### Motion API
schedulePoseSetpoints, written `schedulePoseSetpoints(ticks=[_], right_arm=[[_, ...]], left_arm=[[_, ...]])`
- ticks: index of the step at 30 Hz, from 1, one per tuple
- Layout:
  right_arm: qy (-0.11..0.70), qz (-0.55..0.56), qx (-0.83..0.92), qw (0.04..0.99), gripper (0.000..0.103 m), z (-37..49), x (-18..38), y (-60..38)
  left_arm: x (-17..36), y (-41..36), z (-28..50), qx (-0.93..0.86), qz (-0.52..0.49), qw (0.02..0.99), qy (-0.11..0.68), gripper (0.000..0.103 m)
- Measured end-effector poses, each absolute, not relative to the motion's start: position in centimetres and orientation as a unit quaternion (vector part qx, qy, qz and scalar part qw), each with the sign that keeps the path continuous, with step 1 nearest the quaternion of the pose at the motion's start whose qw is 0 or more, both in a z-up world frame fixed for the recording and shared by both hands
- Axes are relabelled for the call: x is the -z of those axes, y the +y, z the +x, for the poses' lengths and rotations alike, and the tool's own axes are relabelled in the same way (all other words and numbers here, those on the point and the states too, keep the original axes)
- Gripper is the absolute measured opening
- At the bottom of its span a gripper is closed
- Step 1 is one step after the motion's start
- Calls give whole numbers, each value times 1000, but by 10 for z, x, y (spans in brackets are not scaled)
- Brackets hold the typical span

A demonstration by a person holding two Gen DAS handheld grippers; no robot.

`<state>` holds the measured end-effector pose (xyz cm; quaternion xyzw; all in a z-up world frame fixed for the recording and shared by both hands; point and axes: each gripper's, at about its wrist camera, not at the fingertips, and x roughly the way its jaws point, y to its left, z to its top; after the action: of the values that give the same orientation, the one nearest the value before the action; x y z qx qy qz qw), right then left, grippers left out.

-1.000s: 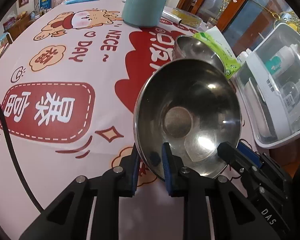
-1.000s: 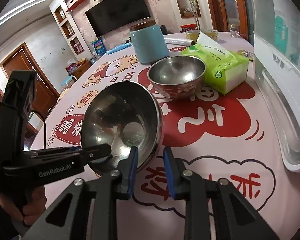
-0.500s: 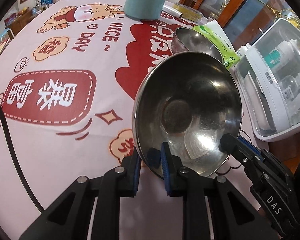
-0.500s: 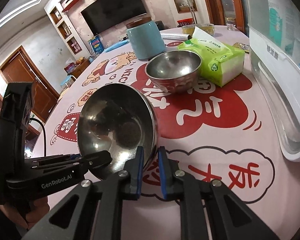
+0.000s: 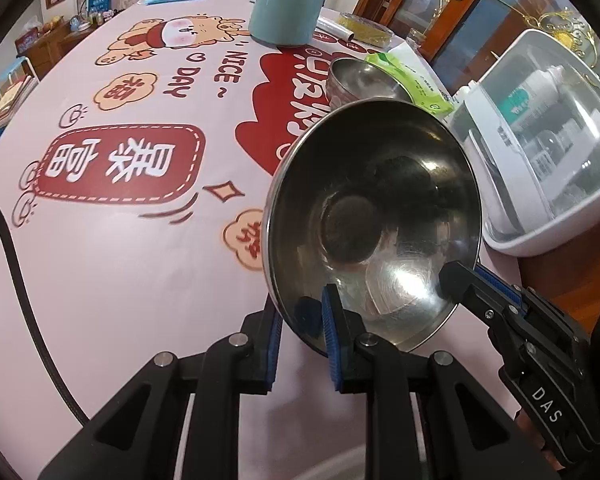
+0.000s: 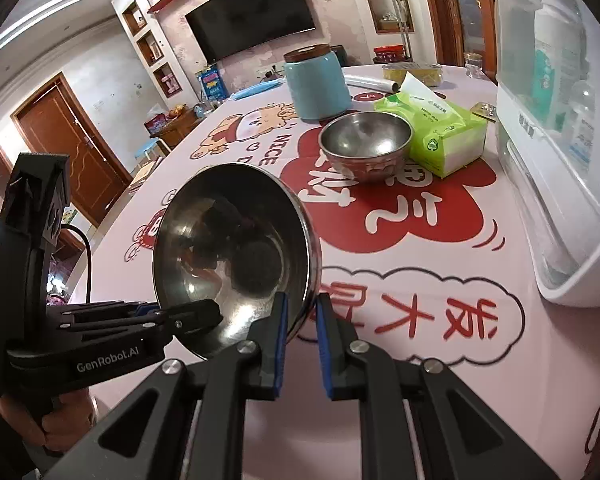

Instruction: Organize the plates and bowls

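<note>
Pink and red cartoon-printed tablecloth covers a big round dining table in a living room, with a wall television and wooden doors behind. Along the table's right edge stands a white plastic dish cabinet with a clear lid, bottles visible inside it. Toward the far edge sits a teal ceramic jar with a wooden lid, and just beside a green pack of tissues rests a small steel bowl, upright on the red print. The larger steel bowl is held off the cloth near the table's near edge, tipped so that its hollow faces both cameras. The left gripper is clamped on its lower rim, one pad inside and one outside; the right gripper pinches the opposite part of the rim in the same way, its jaws having just closed onto the metal. The step in hand looks like carrying this bowl toward its smaller partner for stacking. Since the held bowl is the wider, nesting it inside the other seems unlikely to work; my judgement is that the next move calls for levelling it, setting it down beside the small bowl, and then placing the small one into it, keeping both grips firm on the slick rim.
</note>
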<state>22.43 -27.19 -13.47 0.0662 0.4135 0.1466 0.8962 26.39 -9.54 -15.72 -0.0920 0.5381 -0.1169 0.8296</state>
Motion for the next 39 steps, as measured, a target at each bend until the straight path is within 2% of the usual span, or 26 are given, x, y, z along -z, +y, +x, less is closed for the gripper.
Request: schedulePoseSetpoints(ticks=[39], right_arm=[[414,6,-285,865,14,101,104,-215]], left_arm=[[116,-38,83,9,-149,845,513,18]])
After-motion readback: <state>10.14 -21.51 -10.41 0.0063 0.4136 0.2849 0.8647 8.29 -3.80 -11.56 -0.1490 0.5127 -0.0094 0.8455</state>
